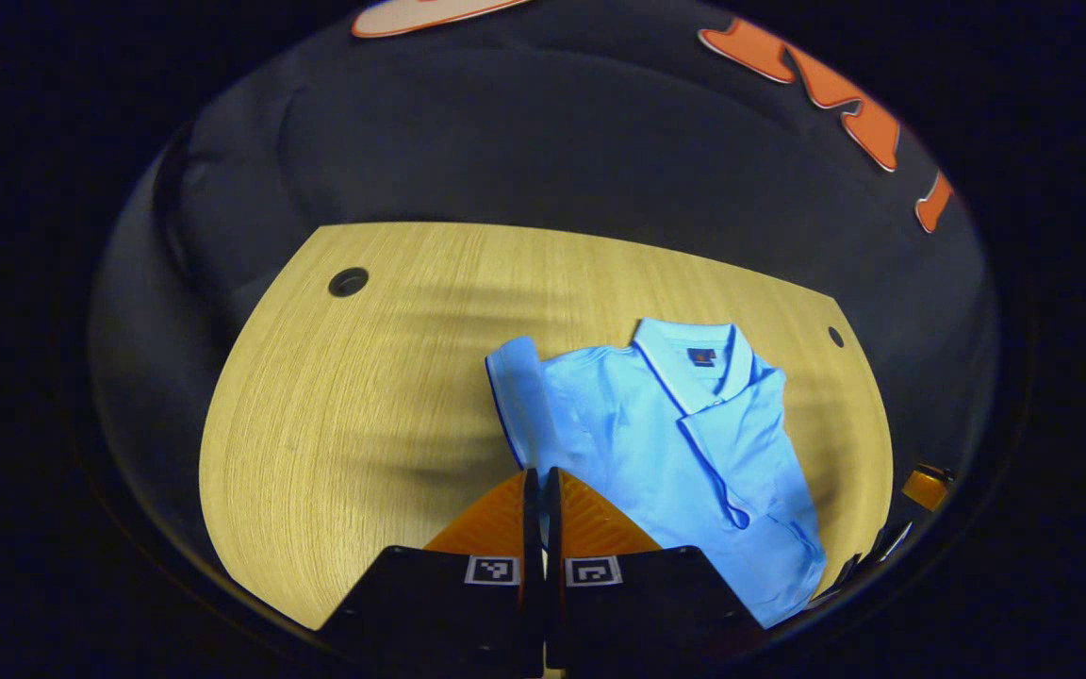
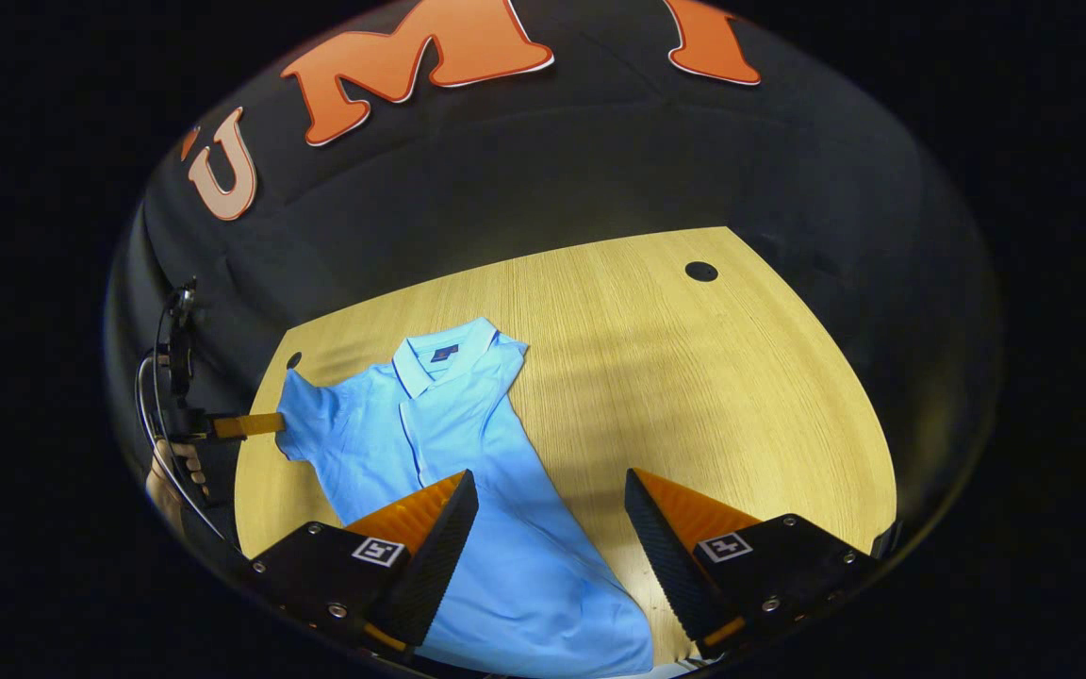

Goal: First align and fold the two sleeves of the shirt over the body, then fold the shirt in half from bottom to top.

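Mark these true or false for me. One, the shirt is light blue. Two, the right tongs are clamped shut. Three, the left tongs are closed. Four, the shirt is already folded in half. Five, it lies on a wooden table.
1. The shirt is light blue: true.
2. The right tongs are clamped shut: false. They are open, with the fingers wide apart over the shirt's lower part.
3. The left tongs are closed: true. Their tips are at the hem of the left sleeve.
4. The shirt is folded in half: false. The body lies at full length.
5. It lies on a wooden table: true.
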